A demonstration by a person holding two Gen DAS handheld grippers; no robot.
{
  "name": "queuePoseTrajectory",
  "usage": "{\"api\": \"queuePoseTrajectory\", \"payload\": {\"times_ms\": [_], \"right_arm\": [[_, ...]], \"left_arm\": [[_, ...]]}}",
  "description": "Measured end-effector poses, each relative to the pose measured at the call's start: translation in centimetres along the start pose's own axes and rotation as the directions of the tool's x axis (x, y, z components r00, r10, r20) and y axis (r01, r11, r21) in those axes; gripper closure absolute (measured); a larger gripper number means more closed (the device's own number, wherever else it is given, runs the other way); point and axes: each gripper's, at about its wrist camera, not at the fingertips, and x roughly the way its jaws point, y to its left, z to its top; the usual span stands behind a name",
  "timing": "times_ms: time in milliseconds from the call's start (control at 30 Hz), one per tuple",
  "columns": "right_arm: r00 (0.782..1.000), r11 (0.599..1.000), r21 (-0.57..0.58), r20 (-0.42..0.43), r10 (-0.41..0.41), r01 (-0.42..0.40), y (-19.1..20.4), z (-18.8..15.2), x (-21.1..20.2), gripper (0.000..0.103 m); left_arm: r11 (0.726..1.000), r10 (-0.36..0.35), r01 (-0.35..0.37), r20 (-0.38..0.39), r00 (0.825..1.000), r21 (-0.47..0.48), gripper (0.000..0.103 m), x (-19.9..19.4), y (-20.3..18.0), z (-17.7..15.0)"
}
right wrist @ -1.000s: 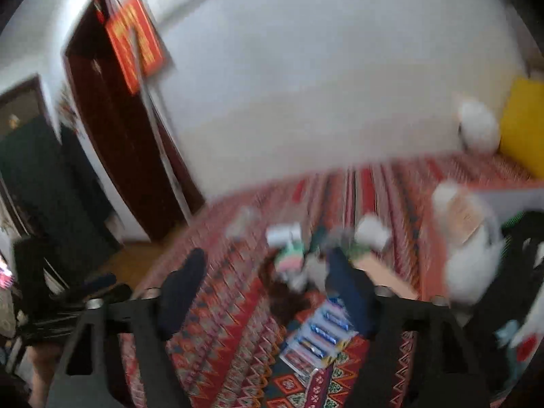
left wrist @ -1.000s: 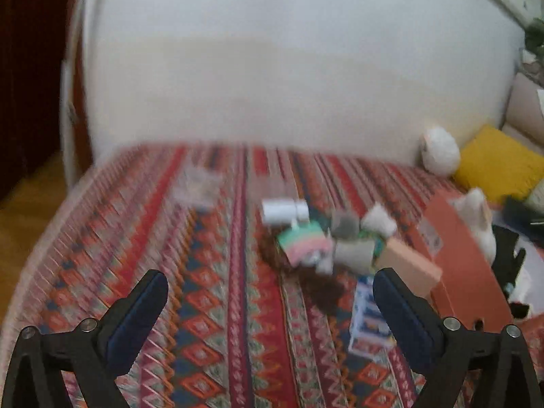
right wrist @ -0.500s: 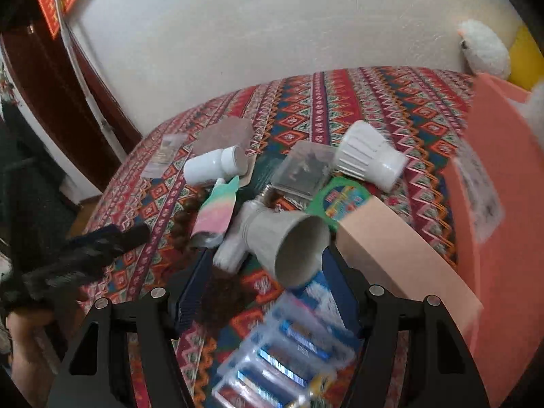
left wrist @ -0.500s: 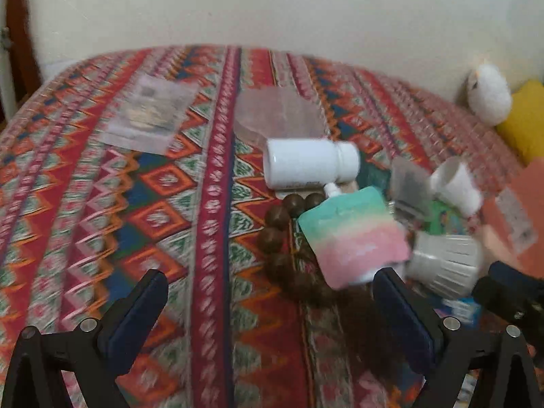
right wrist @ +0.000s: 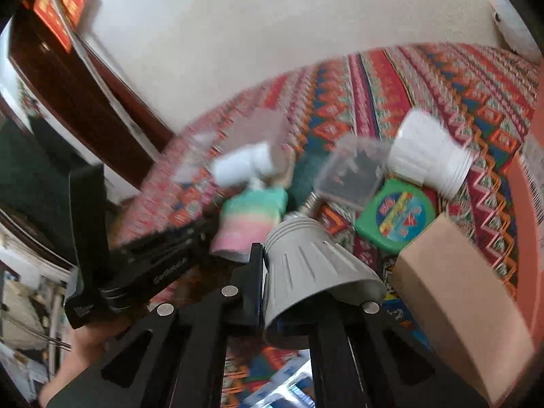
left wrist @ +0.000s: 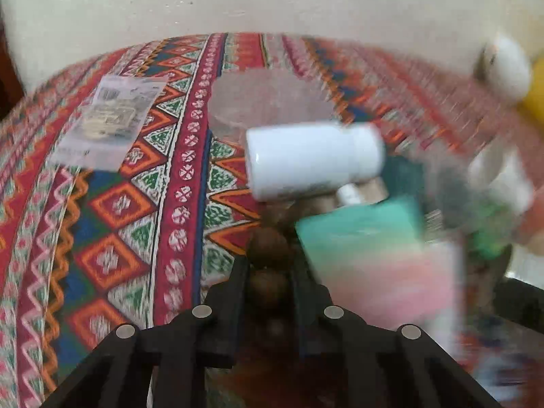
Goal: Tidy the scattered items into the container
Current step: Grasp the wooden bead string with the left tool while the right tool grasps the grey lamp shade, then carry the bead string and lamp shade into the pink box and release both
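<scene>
Our left tool (left wrist: 268, 272) clamps round brown wooden beads (left wrist: 268, 248); our right tool (right wrist: 289, 265) grips a ribbed grey bulb (right wrist: 312, 265) on the woven bedspread (left wrist: 119, 210).

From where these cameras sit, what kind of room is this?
Probably a bedroom or living room at home: a bed or couch under a zigzag-patterned cover, a white plush toy by the plain wall, and a dark wooden door with a red sign.

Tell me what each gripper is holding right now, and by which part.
Left gripper is shut on the brown bead string, pinching one bead. Right gripper is shut on the grey lamp bulb, across its flared body.
</scene>
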Motion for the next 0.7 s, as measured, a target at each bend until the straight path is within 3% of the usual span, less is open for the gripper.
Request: {"api": "queuePoseTrajectory", "payload": {"times_ms": [100, 267, 500, 700], "right_arm": [[0.997, 0.999, -0.002, 0.060, 0.048, -0.048, 1.0, 0.4, -3.1, 0.098], [0.985, 0.994, -0.033, 0.132, 0.110, -0.107, 3.5, 0.2, -8.1, 0.098], [0.962, 0.969, -0.167, 0.178, 0.209, -0.180, 9.4, -2.1, -14.6, 0.098], [0.935, 0.948, -0.244, 0.236, 0.263, -0.205, 12.6, -4.1, -20.4, 0.098]], "left_arm": [[0.998, -0.046, 0.048, 0.048, 0.998, -0.050, 0.086, -4.3, 0.6, -0.5], [0.995, -0.065, 0.075, 0.145, 0.987, -0.065, 0.086, -11.5, 0.7, -2.4], [0.978, -0.138, 0.167, 0.224, 0.965, -0.121, 0.086, -19.1, 0.3, -4.9], [0.984, -0.145, 0.169, 0.292, 0.945, -0.059, 0.086, -24.7, -2.9, -5.8]]}}
